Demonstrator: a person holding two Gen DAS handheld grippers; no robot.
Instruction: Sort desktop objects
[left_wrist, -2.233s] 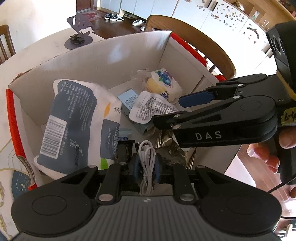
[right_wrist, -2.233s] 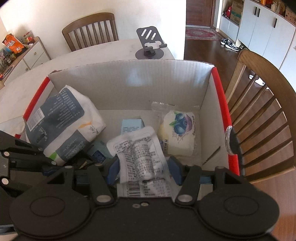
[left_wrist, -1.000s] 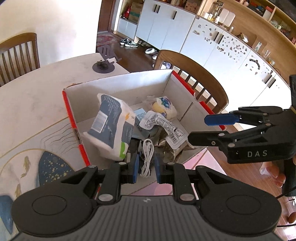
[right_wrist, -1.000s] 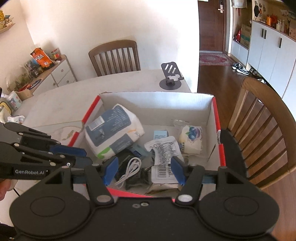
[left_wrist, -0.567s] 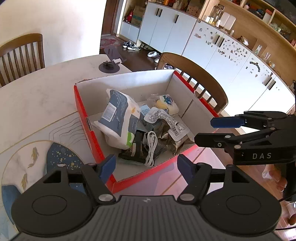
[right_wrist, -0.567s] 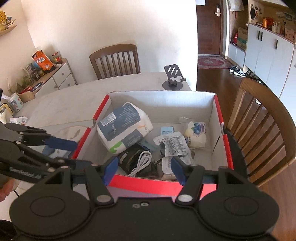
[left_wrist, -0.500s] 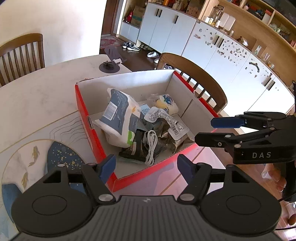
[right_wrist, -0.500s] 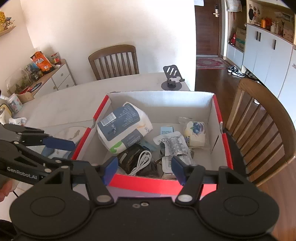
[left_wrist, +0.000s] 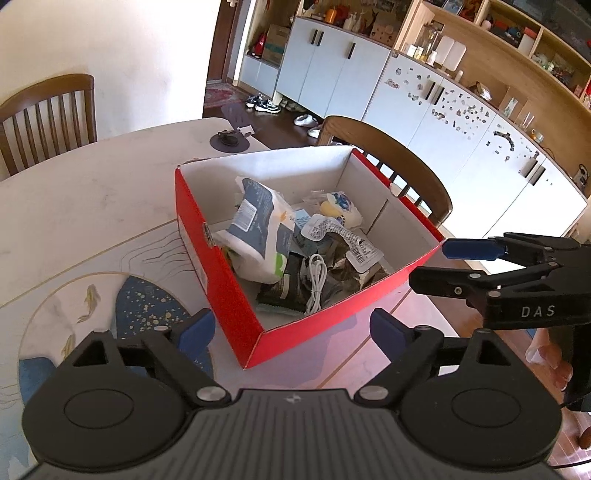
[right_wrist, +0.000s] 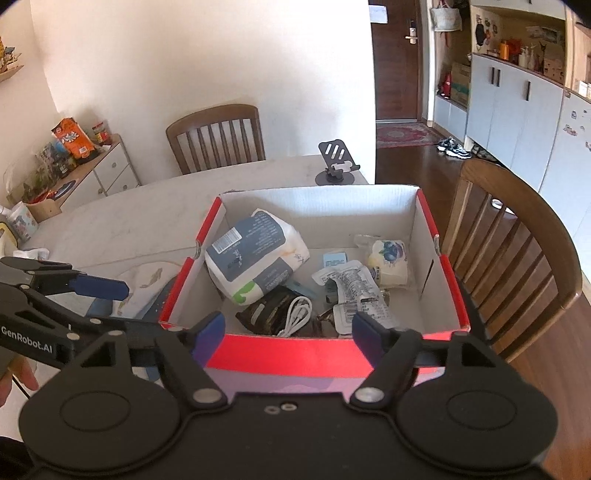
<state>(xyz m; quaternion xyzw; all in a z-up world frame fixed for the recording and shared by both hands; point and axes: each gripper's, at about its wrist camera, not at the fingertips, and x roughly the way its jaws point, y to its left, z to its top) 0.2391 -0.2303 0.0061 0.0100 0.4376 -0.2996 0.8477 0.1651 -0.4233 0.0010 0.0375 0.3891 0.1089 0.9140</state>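
While the left wrist view looks down over the pale bench (left_wrist: 92, 199), the left gripper (left_wrist: 291, 328) fills the bottom of the frame, its blue-tipped fingers (left_wrist: 195, 328) spread wide with nothing between them — they have just been opening. Ahead, at centre frame, sits a red cardboard box (left_wrist: 229, 295) with white inner walls. Inside it lie a blue-and-white tissue pack (left_wrist: 255, 229), a coiled white cable (left_wrist: 316, 280), a crinkled clear packet (left_wrist: 340, 240) and a blueberry-print snack bag (left_wrist: 341, 210). At the right edge the right gripper (left_wrist: 454, 266) reaches in from the side, clear of the box. A phone stand (left_wrist: 231, 138) stands on the bench in the upper middle.

From the right wrist view, the right gripper (right_wrist: 288, 328) occupies the bottom, fingers (right_wrist: 365, 332) spread and empty — they too have just been opening. The red cardboard box (right_wrist: 288, 350) lies just beyond the tips, at centre, holding the tissue pack (right_wrist: 251, 258), white cable (right_wrist: 295, 314), clear packet (right_wrist: 354, 291) and snack bag (right_wrist: 388, 262). The left gripper (right_wrist: 92, 295) shows at the left edge, over a patterned mat (right_wrist: 147, 277). A wooden chair (right_wrist: 517, 240) stands to the right.
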